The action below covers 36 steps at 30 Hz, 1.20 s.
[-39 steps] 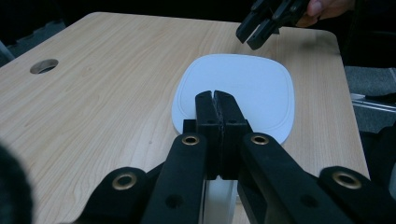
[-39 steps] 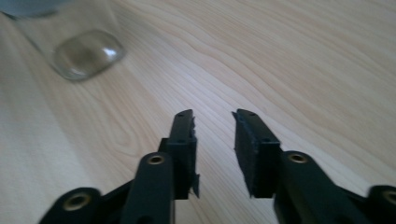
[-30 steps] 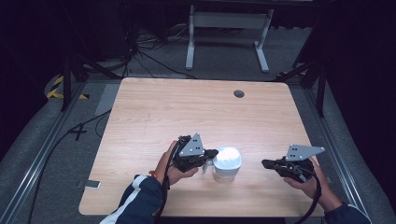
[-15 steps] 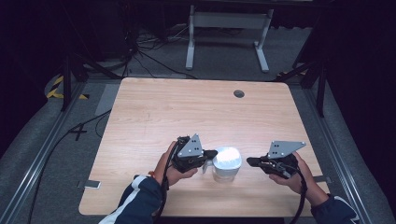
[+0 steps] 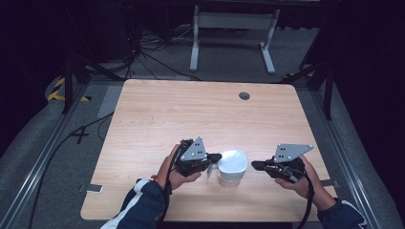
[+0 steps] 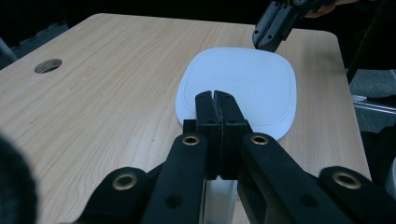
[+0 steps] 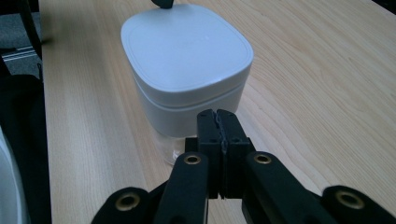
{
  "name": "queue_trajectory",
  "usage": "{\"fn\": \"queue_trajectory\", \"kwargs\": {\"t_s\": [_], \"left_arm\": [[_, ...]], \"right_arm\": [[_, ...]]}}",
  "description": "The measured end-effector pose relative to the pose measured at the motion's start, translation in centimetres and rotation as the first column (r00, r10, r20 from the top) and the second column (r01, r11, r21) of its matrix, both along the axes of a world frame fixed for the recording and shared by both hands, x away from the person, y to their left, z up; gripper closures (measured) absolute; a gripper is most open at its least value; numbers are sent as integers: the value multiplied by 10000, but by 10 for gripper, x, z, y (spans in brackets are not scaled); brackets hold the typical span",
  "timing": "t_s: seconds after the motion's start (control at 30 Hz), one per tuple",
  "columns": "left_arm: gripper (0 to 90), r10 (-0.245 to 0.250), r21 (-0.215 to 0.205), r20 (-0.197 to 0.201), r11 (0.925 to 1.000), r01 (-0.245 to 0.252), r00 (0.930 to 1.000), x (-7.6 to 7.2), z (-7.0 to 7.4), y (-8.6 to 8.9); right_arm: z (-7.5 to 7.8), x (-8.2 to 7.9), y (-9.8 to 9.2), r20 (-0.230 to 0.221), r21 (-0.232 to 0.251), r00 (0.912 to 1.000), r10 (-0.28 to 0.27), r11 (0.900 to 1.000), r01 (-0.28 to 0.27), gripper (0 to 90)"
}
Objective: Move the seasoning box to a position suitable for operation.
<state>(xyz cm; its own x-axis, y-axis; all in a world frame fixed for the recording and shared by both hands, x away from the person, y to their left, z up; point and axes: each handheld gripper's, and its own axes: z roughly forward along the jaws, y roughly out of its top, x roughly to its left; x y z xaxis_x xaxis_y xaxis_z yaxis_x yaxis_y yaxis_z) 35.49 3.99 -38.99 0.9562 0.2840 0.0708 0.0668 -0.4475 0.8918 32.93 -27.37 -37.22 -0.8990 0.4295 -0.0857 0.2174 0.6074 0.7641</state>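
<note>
The desk (image 5: pixel 157 119) is pale wood with fine brown grain streaks and one dark round hole (image 5: pixel 244 96) near its far edge. On it stands a white container (image 5: pixel 231 167) with a flat white lid (image 6: pixel 238 88); its base looks clear. Both the left hand-held gripper (image 5: pixel 215 157) and the right hand-held gripper (image 5: pixel 255 165) are black, with brass-coloured rivets (image 7: pixel 192 159) and a grey plate (image 5: pixel 292 151) on top. A sleeve (image 5: pixel 138 205) is dark blue with a white stripe. The floor (image 5: pixel 52 157) is grey, with yellow-and-black striped tape (image 5: pixel 59 90).
</note>
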Motion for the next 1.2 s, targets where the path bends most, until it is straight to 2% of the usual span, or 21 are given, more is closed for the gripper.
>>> {"fn": "queue_trajectory", "kwargs": {"t_s": [0.03, 0.27, 0.43, 0.5, 0.53, 0.6, 0.7, 0.97, 1.07, 1.2], "left_arm": [[900, 13, -76, -85, 10000, -14, 10000, 0, 0, -1], [900, 20, -21, 48, 10000, -20, 10000, 0, -1, 1], [900, 97, -143, -152, 9998, -99, 9998, 0, -3, 2], [900, 204, 526, -15, 9984, -203, 9998, 1, -6, 1], [900, 252, 666, 64, 9975, -256, 9997, 0, -9, -1], [900, 239, 461, -139, 9987, -232, 9996, 2, -13, -2], [900, 199, 395, 13, 9990, -199, 9998, 1, -11, -3], [900, 285, 545, 36, 9981, -287, 9996, 0, -12, -3], [898, 434, 785, 305, 9959, -457, 9986, -4, -8, 7], [897, 768, 1040, 381, 9913, -804, 9963, -7, -9, 26]], "right_arm": [[0, 0, 2, -1, 18, 10000, 72, 10000, -72, 898], [4, -2, 8, 52, -114, 9998, 204, 9997, -204, 899], [3, -2, 10, 39, -260, 9997, 229, 9994, -228, 898], [2, -2, 10, 19, -242, 9996, 264, 9994, -264, 899], [2, -2, 10, 5, -223, 9997, 243, 9995, -243, 898], [3, -2, 10, 53, -161, 9998, 217, 9996, -216, 898], [6, -3, 11, 208, -89, 9996, 205, 9998, -203, 898], [12, -8, 18, 495, 19, 9979, 423, 9991, -425, 899], [19, -9, 20, 663, 168, 9967, 468, 9987, -480, 899], [22, -7, 24, 764, 281, 9959, 475, 9984, -498, 899]]}}
